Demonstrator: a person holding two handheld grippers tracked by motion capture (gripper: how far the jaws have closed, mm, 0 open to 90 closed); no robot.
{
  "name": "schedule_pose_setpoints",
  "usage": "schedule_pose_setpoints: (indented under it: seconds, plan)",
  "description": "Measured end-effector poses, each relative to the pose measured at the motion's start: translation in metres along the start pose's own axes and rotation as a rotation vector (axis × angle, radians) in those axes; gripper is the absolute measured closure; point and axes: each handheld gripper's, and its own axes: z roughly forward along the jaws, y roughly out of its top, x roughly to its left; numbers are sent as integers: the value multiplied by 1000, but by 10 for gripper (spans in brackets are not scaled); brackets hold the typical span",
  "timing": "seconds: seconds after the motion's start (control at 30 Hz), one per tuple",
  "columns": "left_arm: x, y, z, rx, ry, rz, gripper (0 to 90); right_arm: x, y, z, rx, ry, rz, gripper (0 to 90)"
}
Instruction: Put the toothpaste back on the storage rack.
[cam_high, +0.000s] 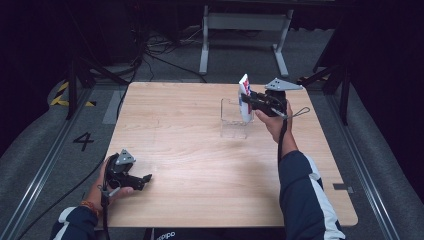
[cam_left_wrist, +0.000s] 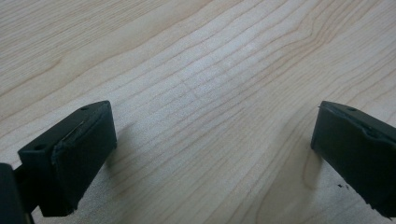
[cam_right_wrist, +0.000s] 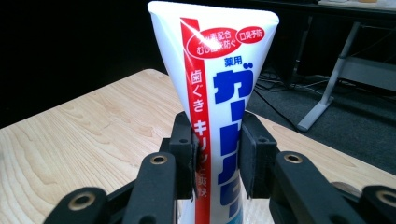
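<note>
A white toothpaste tube (cam_right_wrist: 219, 93) with a red stripe and blue lettering stands upright between the jaws of my right gripper (cam_right_wrist: 217, 158), which is shut on it. In the high view the toothpaste tube (cam_high: 244, 98) is held by the right gripper (cam_high: 251, 102) over the right side of a clear plastic box (cam_high: 233, 119) at the table's far middle. My left gripper (cam_high: 142, 178) rests low at the near left of the table, open, with nothing between its fingers (cam_left_wrist: 74, 154); bare wood shows between them.
The wooden table (cam_high: 200, 165) is bare apart from the box. Beyond its far edge are a white desk frame (cam_high: 245, 35) and cables on the floor. Dark stands flank both sides.
</note>
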Motion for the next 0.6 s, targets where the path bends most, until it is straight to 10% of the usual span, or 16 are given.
schedule_pose_setpoints:
  seconds: [0.6]
  plan:
    - [0,0,0,-1,-1,-6,7,-8,-27,11,45,-2,25,700]
